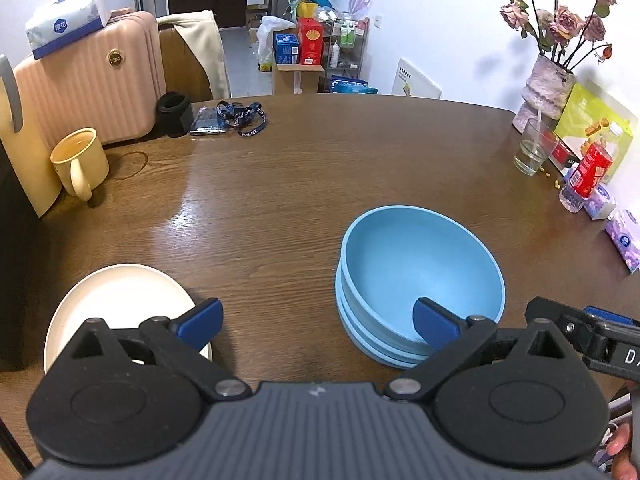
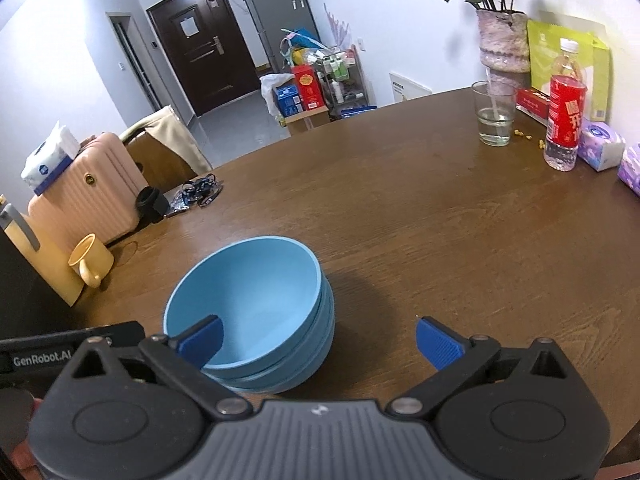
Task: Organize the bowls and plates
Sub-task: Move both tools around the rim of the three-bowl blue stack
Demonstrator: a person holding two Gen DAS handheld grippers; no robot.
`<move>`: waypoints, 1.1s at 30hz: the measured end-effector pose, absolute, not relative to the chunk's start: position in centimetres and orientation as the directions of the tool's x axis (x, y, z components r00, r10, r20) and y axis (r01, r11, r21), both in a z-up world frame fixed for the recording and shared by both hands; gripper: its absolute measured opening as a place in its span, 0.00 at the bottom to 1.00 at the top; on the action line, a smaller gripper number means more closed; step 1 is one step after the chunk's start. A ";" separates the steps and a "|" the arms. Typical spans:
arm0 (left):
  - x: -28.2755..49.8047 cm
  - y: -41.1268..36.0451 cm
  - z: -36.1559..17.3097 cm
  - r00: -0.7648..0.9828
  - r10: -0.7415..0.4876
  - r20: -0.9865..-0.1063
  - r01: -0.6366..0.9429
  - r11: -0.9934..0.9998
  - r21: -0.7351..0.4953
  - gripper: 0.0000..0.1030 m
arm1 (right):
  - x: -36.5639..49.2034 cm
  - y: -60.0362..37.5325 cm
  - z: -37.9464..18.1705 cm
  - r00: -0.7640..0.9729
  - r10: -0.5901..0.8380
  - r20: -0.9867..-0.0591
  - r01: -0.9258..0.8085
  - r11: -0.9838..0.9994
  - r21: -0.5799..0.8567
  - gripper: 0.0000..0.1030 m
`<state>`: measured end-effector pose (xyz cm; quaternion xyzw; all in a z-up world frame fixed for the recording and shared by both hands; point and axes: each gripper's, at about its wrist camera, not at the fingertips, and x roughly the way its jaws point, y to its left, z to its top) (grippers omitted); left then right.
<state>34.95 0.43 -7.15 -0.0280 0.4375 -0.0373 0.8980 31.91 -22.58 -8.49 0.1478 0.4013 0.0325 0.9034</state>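
Bowls (image 1: 420, 280) sit nested beside the cream plate (image 1: 120, 304) on the counter (image 1: 320, 160); both hand-held grippers, left (image 1: 318, 326) and right (image 2: 318, 342), gape wide and empty, so the next grasp should take one rim squarely.

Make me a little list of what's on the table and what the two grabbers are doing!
bowls: nested stack of light blue round bowls, upright
plate: cream round plate, left of the bowls, apart from them
surface: brown wooden table
mug: pale yellow mug, far left
left gripper: jaws wide open, holding nothing
right gripper: jaws wide open, holding nothing
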 end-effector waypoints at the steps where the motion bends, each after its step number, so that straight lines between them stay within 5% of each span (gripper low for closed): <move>1: 35.0 0.5 -7.2 0.613 -0.093 -0.785 0.041 0.995 -0.086 1.00 | 31.9 -22.6 -8.5 0.675 0.176 -0.717 0.061 0.954 0.292 1.00; 33: 40.9 -1.2 -8.6 0.560 -0.047 -0.827 -0.022 0.997 -0.071 1.00 | 39.4 -22.4 -10.6 0.590 0.243 -0.770 -0.004 0.955 0.298 1.00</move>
